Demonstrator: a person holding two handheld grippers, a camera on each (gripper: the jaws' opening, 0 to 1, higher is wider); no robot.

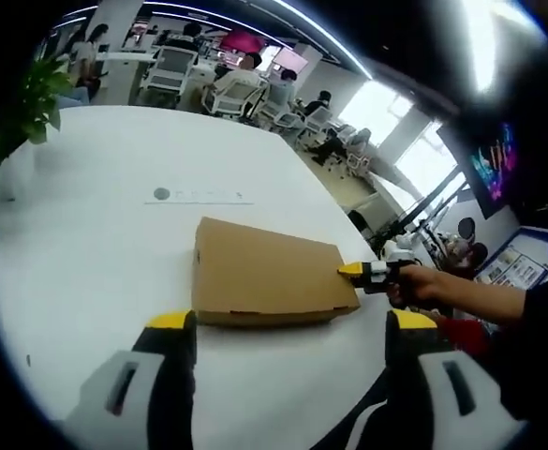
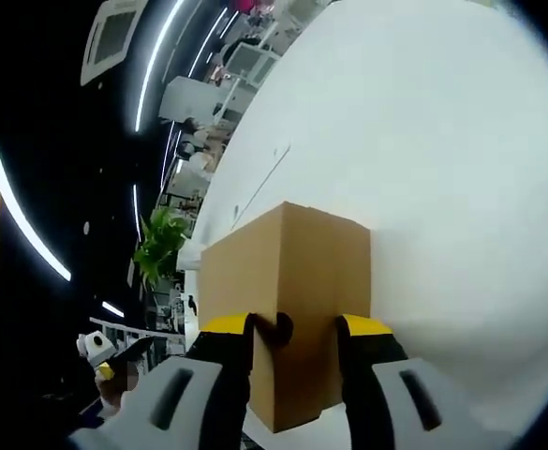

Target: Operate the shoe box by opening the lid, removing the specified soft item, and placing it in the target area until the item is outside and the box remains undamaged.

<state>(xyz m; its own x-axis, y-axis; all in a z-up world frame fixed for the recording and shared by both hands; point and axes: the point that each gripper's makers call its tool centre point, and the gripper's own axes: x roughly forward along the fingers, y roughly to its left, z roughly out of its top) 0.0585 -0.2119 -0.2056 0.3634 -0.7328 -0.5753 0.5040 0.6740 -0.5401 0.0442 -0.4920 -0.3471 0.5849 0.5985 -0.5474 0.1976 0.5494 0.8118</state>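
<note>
A broad white worktop [image 1: 114,244] carries the flat brown cardboard shoe box [image 1: 264,272], which lies closed near the worktop's edge. A green potted plant [image 1: 25,103] stands at the far corner. The right tool [image 2: 288,328] straddles a corner of the box with its yellow-tipped jaws against both faces. The left tool [image 1: 288,323] hovers just short of the box, jaws spread apart.
</note>
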